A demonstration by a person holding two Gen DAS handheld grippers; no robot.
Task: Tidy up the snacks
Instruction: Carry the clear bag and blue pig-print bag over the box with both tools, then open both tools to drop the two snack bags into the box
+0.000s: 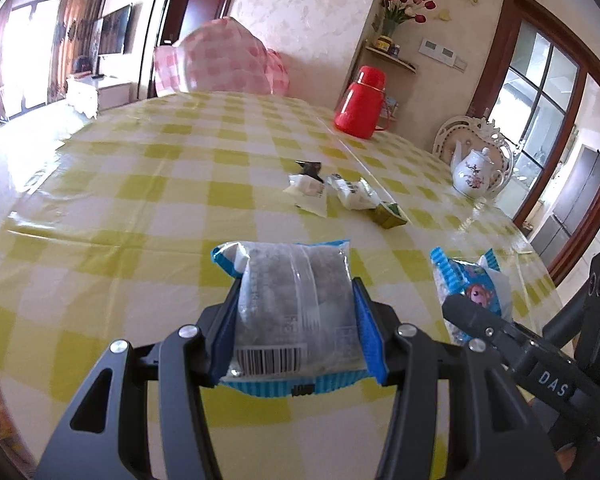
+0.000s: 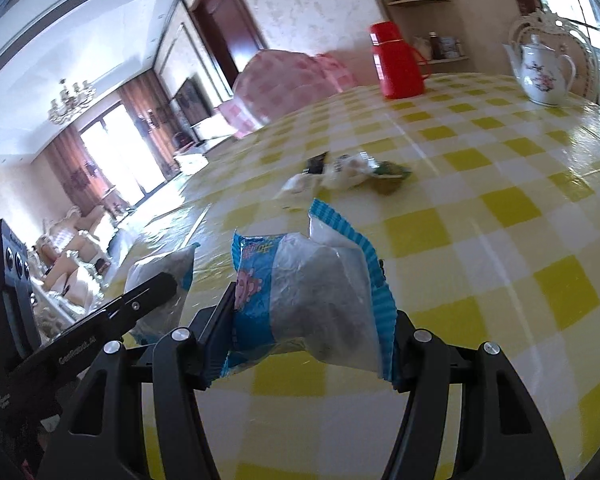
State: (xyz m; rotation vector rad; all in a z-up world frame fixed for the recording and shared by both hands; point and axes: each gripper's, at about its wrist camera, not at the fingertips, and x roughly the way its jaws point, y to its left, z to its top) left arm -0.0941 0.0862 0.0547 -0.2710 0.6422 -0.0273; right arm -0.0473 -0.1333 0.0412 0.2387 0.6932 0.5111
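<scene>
Carrying one blue-edged snack packet in each gripper above the yellow-checked surface point(image 1: 148, 184).

From left to right: the left gripper point(image 1: 296, 312) has its fingers closed on a clear packet point(image 1: 296, 300) of dark filling, barcode toward the camera, held off the cloth; just beside it the right gripper point(image 2: 308, 308) has its fingers clamped on a crumpled cartoon-printed packet point(image 2: 320, 296), tilted and also clear of the surface. Farther across the cloth lies a small cluster of loose snacks: a white wrapped packet point(image 1: 306, 194) with a dark wrapper point(image 1: 310, 168) at its back, a second white packet point(image 1: 352, 194) touching a small green-gold packet point(image 1: 390, 216). Well beyond them stand a red thermos point(image 1: 360, 102) and, toward the right edge, a white floral teapot point(image 1: 476, 174).
</scene>
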